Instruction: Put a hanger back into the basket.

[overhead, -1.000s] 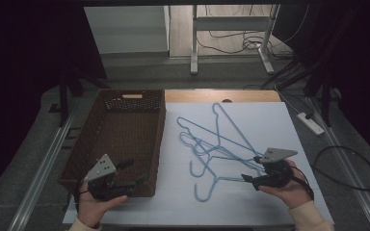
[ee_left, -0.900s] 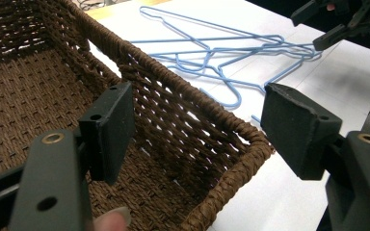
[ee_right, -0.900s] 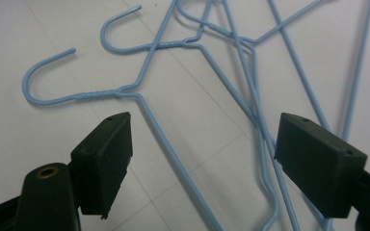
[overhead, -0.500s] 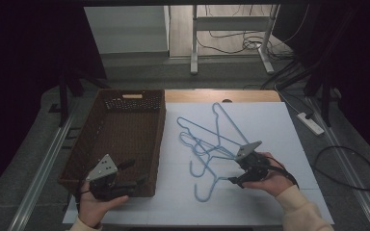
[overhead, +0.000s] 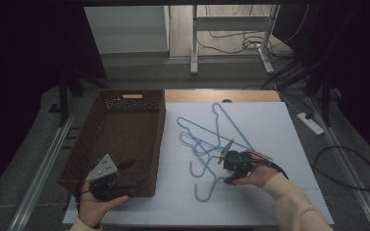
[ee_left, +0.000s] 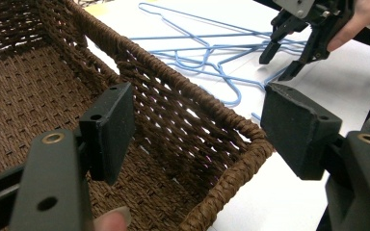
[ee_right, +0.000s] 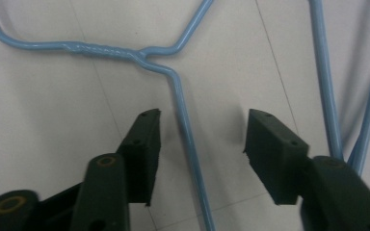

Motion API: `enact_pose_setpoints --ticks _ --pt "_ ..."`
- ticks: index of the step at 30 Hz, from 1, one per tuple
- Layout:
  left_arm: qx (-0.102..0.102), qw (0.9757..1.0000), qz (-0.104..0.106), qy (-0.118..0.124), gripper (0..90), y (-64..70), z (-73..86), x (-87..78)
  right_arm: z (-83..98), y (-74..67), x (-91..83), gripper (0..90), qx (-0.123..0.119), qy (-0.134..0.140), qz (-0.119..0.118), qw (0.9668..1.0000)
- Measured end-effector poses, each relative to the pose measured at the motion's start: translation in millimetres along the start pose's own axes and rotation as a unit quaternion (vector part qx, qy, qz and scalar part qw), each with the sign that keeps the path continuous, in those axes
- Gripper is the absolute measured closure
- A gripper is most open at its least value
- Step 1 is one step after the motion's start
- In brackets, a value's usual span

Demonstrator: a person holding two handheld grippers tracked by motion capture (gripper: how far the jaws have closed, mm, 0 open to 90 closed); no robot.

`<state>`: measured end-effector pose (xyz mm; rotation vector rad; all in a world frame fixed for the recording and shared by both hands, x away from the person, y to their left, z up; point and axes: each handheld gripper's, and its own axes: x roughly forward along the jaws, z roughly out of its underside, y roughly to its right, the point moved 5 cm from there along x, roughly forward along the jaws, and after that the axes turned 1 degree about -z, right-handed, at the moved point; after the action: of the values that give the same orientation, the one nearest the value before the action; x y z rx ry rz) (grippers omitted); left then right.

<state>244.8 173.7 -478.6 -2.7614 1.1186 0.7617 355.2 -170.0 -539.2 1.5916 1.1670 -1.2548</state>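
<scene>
Several blue wire hangers (overhead: 198,139) lie tangled on the white table (overhead: 279,130). My right gripper (overhead: 225,171) hovers low over the nearest hanger (ee_right: 185,125), just below its twisted neck. Its jaws have just been closing and straddle that one wire, which lies between the pads without touching them. The left gripper (overhead: 134,173) is held open at the near right corner of the brown wicker basket (overhead: 115,139). In the left gripper view (ee_left: 197,101) one pad hangs over the basket's inside and the other over the table, with the basket rim (ee_left: 231,125) between them, untouched. The right gripper (ee_left: 282,62) shows farther off.
The basket is empty and stands along the table's left side. A strip of wooden tabletop (overhead: 221,95) shows behind the white sheet. Cables (overhead: 347,168) and a power strip (overhead: 310,122) lie on the floor to the right.
The right gripper has moved left and down from the table's right side onto the hangers, and its jaws have narrowed. The left gripper has stayed put.
</scene>
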Motion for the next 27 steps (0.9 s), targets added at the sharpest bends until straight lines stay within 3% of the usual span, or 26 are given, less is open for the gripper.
enact_pose_setpoints --ticks 5,7,12,17,21,23,25,27 --pt "0.0 1.0 -0.001 0.001 28.5 -0.5 0.0 -0.3 -1.1 1.8 3.7 60.3 -0.002 -0.02 -0.018 0.9996" --pt "0.0 1.0 0.0 0.001 28.6 -0.3 -0.2 -0.4 -2.2 0.5 3.6 70.2 -0.008 -0.028 -0.023 0.9993" --pt "0.002 1.0 -0.001 0.001 28.5 0.5 -0.4 -0.4 -4.0 -2.2 3.7 83.1 -0.018 -0.039 -0.03 0.9987" --pt "0.003 1.0 -0.001 0.002 28.5 0.7 -0.9 -1.0 -6.0 -5.8 3.9 87.3 -0.037 -0.049 -0.023 0.9978" --pt "0.002 1.0 -0.002 0.002 28.5 0.1 -0.9 -1.2 -4.2 -4.8 2.2 87.6 -0.033 -0.043 -0.017 0.9984" --pt "0.002 1.0 -0.003 0.003 28.6 -0.1 -1.1 -1.4 -3.2 -3.0 -1.6 87.7 -0.031 -0.03 -0.015 0.999" --pt "0.002 1.0 -0.004 0.005 28.6 0.0 -1.5 -1.7 -3.8 0.5 -11.3 87.8 -0.021 -0.001 -0.005 0.9998" --pt "0.002 1.0 -0.004 0.006 28.6 0.1 -1.7 -1.7 -3.9 1.9 -14.1 87.8 -0.017 0.005 -0.001 0.9998"
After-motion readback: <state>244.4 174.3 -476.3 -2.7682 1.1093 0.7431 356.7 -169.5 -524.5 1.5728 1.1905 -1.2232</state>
